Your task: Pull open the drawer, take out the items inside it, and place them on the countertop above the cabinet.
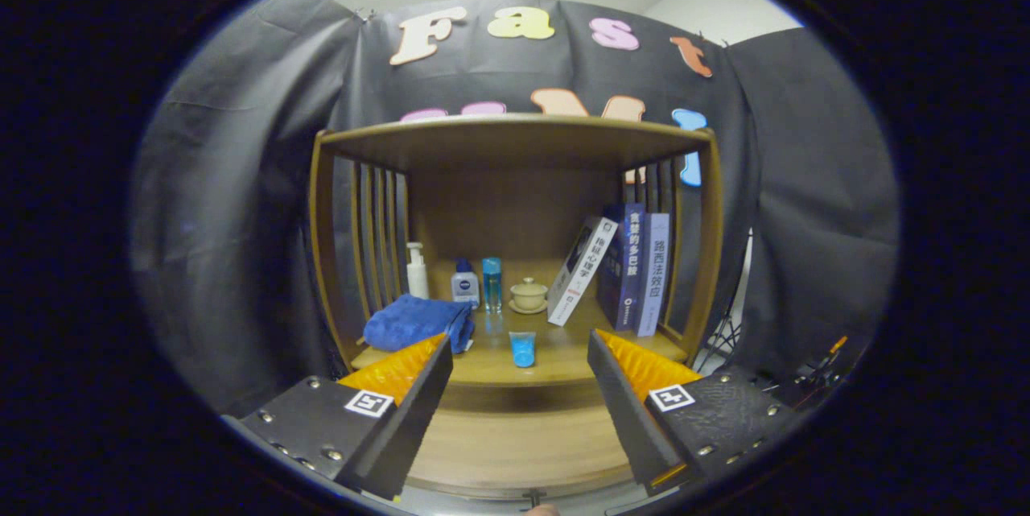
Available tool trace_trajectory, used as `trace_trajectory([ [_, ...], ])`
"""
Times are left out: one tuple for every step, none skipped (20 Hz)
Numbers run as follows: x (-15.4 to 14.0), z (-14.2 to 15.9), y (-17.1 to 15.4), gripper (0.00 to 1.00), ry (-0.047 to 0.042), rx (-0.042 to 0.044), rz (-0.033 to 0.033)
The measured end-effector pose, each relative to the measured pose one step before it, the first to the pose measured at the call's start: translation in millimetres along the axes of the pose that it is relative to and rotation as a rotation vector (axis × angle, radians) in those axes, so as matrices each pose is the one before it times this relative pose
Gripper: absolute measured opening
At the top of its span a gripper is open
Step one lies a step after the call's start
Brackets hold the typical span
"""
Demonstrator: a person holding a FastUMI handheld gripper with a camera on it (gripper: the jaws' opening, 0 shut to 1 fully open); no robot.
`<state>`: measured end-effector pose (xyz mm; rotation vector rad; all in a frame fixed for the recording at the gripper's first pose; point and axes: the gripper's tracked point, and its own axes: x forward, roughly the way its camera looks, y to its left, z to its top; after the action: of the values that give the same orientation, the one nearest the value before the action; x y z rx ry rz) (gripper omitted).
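Fig. Hand-held gripper (pixel 519 387) facing a wooden cabinet (pixel 515 138), jaws spread wide w/ nothing between them. Beyond the fingers lies the desk (pixel 563 351), i.e. the countertop inside the open-fronted shelf. On it, back row L to R: white pump bottle (pixel 416 270), small dark-capped bottle (pixel 465 282), clear blue bottle (pixel 492 284), lidded tea cup on saucer (pixel 529 295). A folded blue towel (pixel 414 323) sits just ahead of the left finger; a small blue tube (pixel 522 348) stands near the front edge, approx. midway between the fingers. Three books (pixel 632 270) at right, one leaning on the other two.

Drawer front (pixel 515 435): the plain wood panel below the desk edge, between and under the fingers; appears closed, so contents hidden. A dark handle (pixel 531 494) shows at its lower edge, partly cut off.

Step judged: reach for the handle; task barely begun. To do it well: drop the gripper low, centre jaws on the handle, close fully, then pull straight back, level, w/o twisting. Keep clear of the tube near the desk edge.
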<state>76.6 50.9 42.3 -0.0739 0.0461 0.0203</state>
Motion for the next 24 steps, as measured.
trace_trajectory([
  [-12.09,-1.11,-0.72,1.00,-0.00999,-0.00416,0.00206],
  [-13.26,-0.77,-4.46,0.99,-0.00976,-0.01301,-0.00423],
  [-10.36,-1.25,-5.64,0.99,-0.00998,-0.00744,-0.01525],
  [-9.13,-3.09,-3.41,0.99,-0.00563,-0.00482,-0.00490],
  [-8.17,-2.59,-2.26,0.99,-0.00696,-0.00066,-0.00515],
  [-8.78,-4.18,-1.50,0.99,-0.00662,-0.00858,0.00744],
  [-6.93,-5.03,-2.98,0.99,-0.00546,-0.00513,-0.00314],
  [-7.33,-5.82,-4.73,0.99,-0.01023,-0.00368,-0.01182],
  [-5.53,-5.90,-2.46,0.99,-0.01237,-0.00210,-0.00114],
  [-1.92,-7.58,-0.13,0.99,-0.00674,-0.00468,0.00375],
  [-3.50,-9.33,0.20,0.99,-0.01048,-0.01038,0.00274],
  [-4.64,-9.89,-2.25,0.99,-0.00592,-0.01131,-0.00811],
  [-5.11,-12.38,-3.04,0.99,0.00680,-0.00174,-0.01085],
  [-4.90,-12.30,2.80,0.99,0.00686,0.00286,0.00362],
  [-1.20,-9.92,6.77,0.99,0.00828,0.00057,0.01621],
  [-0.20,-8.74,3.73,0.99,0.00672,-0.00625,0.00659],
  [-1.13,-8.58,0.37,1.00,0.00904,-0.00582,0.00220],
  [0.90,-7.49,2.86,1.00,0.01428,0.00242,-0.00096],
  [1.07,-6.20,3.39,1.00,0.01152,0.00499,0.00415],
  [0.54,-4.46,3.71,1.00,0.00497,0.00770,0.00254],
  [0.17,-4.98,3.84,0.99,0.00442,0.00736,0.00507],
  [0.65,-6.51,1.84,0.99,0.00881,0.00680,0.00170],
  [2.44,-7.11,0.18,0.99,0.00563,0.00699,0.00199],
  [1.97,-5.61,0.02,0.99,0.00502,0.00444,0.00188],
])
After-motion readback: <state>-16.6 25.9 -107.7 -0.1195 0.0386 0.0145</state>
